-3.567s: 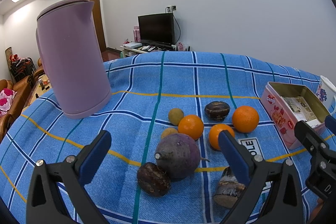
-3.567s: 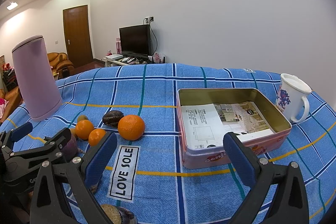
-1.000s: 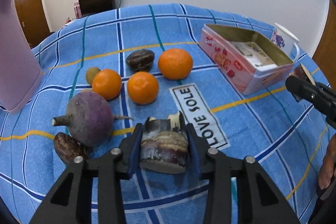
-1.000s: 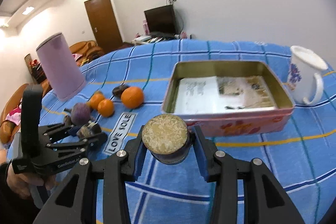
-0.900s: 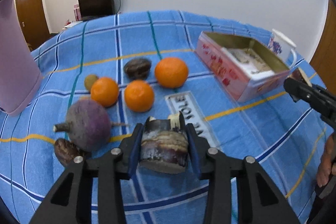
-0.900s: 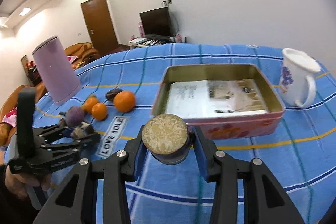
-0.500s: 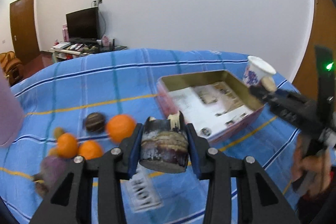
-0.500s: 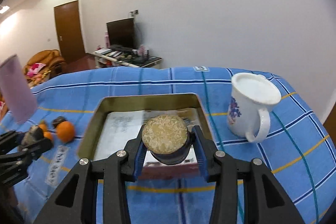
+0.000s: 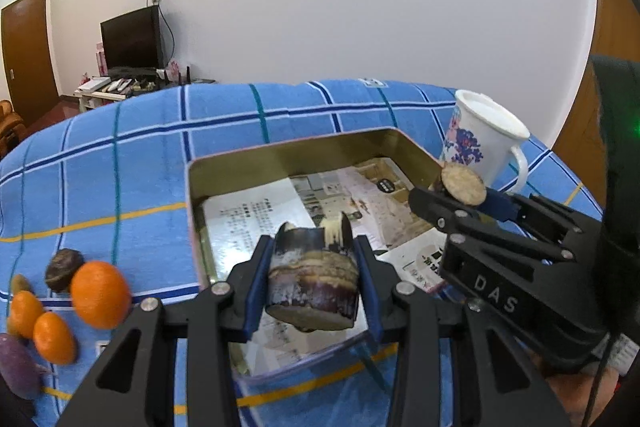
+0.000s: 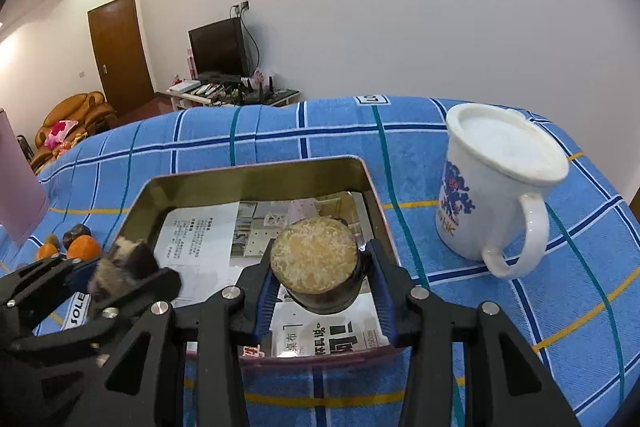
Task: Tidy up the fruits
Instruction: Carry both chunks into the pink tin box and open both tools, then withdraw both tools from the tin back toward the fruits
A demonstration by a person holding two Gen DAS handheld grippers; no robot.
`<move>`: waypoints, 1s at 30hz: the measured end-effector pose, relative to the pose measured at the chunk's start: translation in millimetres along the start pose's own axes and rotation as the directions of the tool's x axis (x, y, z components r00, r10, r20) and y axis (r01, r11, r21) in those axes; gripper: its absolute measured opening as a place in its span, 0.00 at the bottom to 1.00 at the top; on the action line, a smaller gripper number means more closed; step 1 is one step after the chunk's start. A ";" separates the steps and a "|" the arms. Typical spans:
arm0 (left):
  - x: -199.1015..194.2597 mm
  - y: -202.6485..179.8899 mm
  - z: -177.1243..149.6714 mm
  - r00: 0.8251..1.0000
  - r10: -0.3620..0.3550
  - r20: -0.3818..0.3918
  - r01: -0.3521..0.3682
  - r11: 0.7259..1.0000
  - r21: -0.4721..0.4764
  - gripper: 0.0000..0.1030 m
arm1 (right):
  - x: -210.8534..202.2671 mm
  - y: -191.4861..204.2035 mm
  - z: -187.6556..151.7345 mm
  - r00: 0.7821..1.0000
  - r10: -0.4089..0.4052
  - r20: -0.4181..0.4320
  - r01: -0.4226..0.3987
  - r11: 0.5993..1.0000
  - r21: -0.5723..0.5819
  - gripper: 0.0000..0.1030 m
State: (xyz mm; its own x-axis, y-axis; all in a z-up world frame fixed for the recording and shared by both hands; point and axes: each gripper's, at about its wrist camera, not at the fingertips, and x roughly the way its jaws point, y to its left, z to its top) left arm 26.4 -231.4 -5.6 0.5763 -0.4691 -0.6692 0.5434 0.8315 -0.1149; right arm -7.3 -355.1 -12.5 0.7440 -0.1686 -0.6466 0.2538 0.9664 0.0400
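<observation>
**Both cane pieces now over the tin**

Since a second ago we have carried both pieces from the fruit pile to above the paper-lined rectangular metal tin point(image 9: 224, 163). Our left gripper point(image 9: 312, 281) clamps the dark purple cane chunk point(image 9: 312, 279); our right gripper point(image 10: 320, 279) clamps the round fibrous-topped cane stub point(image 10: 314, 261). We should lower each onto bare paper, well apart, then release gently, clear of the white printed mug point(image 10: 496, 187).

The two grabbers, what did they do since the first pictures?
Both were open then. The left gripper picked up a purple sugarcane piece and the right gripper took another sugarcane chunk; both carried them over the tin box. The oranges, the other fruits and the mug stayed put.
</observation>
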 end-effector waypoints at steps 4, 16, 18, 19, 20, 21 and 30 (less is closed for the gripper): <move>8.4 -0.5 -1.2 1.000 0.016 -0.012 -0.016 1.000 -0.006 0.41 | 7.8 -3.0 -1.2 1.000 0.006 -0.028 -0.005 1.000 0.011 0.43; 0.9 -3.8 -2.0 0.996 0.076 0.043 -0.077 0.997 -0.001 0.54 | 9.5 1.5 -5.8 0.999 -0.011 -0.031 0.012 1.000 0.001 0.44; -4.6 -0.4 -2.7 0.993 0.098 0.069 -0.097 0.995 -0.015 0.66 | 4.4 2.0 -5.7 1.000 -0.016 -0.011 0.017 1.000 0.001 0.45; -8.2 1.5 -3.2 0.991 0.101 0.089 -0.099 0.995 -0.027 0.68 | 1.8 1.7 -5.5 1.000 -0.020 0.001 0.020 1.000 0.002 0.46; -12.7 3.6 -3.7 0.989 0.100 0.111 -0.097 0.995 -0.036 0.69 | -1.0 1.3 -5.3 1.000 -0.023 0.014 0.023 1.000 0.003 0.53; -16.8 6.6 -4.0 0.986 0.110 0.128 -0.105 0.994 -0.042 0.75 | -5.3 0.1 -4.7 0.999 -0.019 0.035 0.018 1.000 0.009 0.57; -55.3 15.1 -10.0 0.938 0.210 0.277 -0.208 0.977 -0.035 1.00 | -31.3 -4.2 -5.7 0.985 0.006 0.173 -0.014 0.999 0.047 0.75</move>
State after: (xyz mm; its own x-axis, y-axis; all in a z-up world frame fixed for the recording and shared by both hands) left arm -3.4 -189.9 22.3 0.8236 -0.3476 -0.4482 0.3895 0.9210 0.0013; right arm -35.2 -352.7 3.3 0.8413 -0.1943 -0.5045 0.2722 0.9585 0.0849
